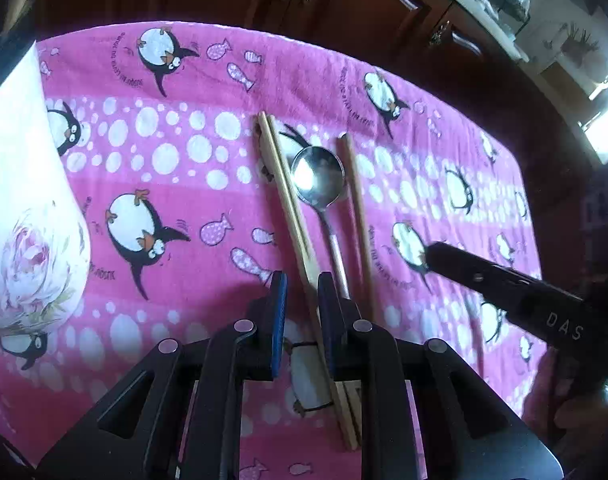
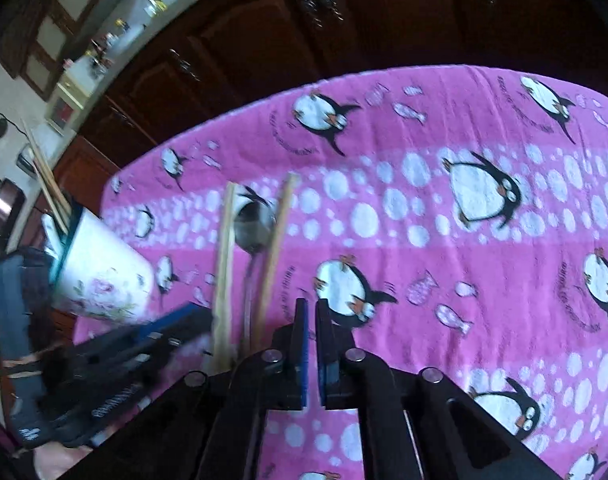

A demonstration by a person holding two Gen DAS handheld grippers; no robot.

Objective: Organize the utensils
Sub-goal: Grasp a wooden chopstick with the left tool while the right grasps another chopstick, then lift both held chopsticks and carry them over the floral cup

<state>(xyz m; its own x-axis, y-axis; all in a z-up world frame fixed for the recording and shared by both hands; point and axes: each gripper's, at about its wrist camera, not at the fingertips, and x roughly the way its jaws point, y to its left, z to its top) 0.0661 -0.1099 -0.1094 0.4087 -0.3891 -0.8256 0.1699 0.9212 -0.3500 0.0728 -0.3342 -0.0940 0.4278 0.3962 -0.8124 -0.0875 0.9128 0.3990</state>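
While both tools sit low over the pink towel [image 1: 175, 240], the left gripper [image 1: 302, 300] straddles the near end of a pair of chopsticks [image 1: 287, 200]; its jaws are narrow, a strip of towel shows beside the left pad, and whether the pads actually press on the sticks cannot be told. The right gripper [image 2: 312, 320] has its jaws drawn nearly together with nothing in the slit, just right of a single chopstick [image 2: 275, 248] and not around it. Ahead of the left gripper, a spoon [image 1: 318, 176] lies between the pair and the single chopstick, bowl pointing away, all flat on the towel. Further off to the left of both grippers stands a flowered cup [image 2: 103, 272], which already holds a few sticks [image 2: 47, 172]. Judged from this layout, the sorting is partly done: some utensils are in the cup, while the spoon and three chopsticks remain to be lifted and placed.
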